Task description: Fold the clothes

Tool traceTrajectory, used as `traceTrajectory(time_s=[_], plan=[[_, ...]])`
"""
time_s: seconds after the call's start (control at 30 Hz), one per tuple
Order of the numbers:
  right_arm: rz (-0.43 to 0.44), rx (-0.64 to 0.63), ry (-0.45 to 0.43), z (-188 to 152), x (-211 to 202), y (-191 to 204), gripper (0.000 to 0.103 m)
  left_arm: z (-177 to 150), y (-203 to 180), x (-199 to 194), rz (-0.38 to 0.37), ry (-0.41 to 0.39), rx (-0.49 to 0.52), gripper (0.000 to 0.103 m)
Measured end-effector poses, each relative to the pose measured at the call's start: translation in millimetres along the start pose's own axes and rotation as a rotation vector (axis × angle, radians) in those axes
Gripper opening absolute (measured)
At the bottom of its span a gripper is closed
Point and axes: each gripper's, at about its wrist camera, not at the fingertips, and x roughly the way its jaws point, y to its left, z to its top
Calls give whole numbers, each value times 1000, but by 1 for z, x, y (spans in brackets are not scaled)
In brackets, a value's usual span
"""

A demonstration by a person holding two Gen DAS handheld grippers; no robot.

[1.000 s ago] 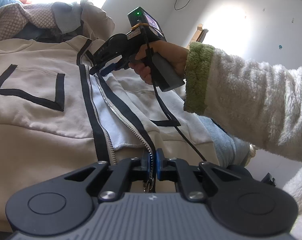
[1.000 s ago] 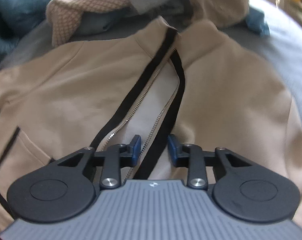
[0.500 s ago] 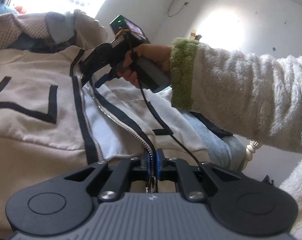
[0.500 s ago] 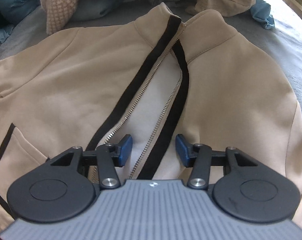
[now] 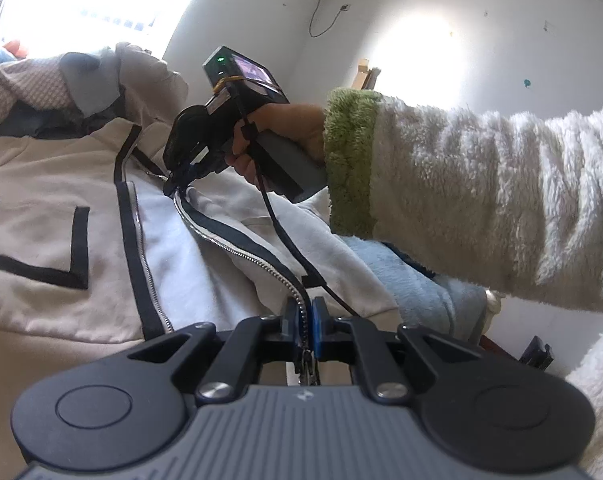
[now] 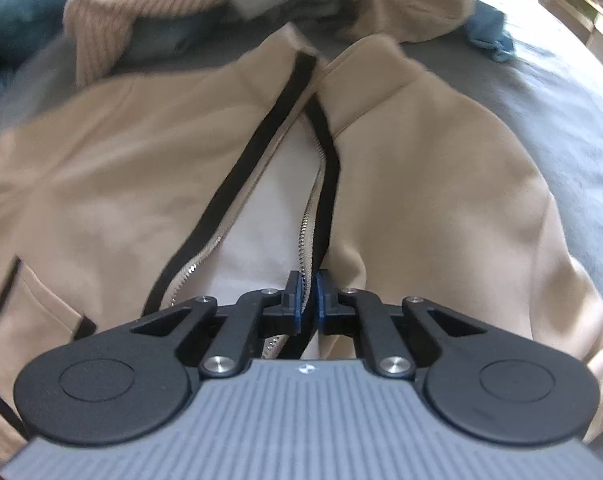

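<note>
Both clamped along one zipper edge (image 6: 315,216) of the tan jacket (image 6: 441,184) — left gripper (image 5: 304,322) low, right gripper (image 6: 308,296) just closed higher up — stretching it straight, likely for folding

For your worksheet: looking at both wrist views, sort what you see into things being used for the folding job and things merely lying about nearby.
In use:
- beige zip jacket
- left tongs, shut on its zipper edge
- right tongs, shut on the same zipper edge, higher up

Lying about:
- checked garment
- blue cloth
- grey bedcover
</note>
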Motion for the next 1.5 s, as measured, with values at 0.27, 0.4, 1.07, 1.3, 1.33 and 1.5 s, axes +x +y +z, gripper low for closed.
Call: traceTrajectory(time_s=[0.27, 0.4, 1.07, 1.3, 1.33, 1.5], plan=[[306, 280, -124, -5, -19, -34, 5, -9, 3, -9, 57, -28, -32, 7], [347, 266, -155, -2, -15, -21, 5, -20, 21, -14, 94, -17, -128, 7], [323, 220, -123, 0, 8, 6, 5, -40, 30, -25, 101, -22, -220, 6], [255, 135, -102, -5, 17, 16, 8, -44, 31, -21, 103, 38, -258, 6], [237, 110, -99, -6, 19, 19, 12, -45, 30, -21, 108, 46, -257, 7], [198, 25, -109, -5, 13, 32, 33, -43, 27, -27, 119, 80, -246, 12]])
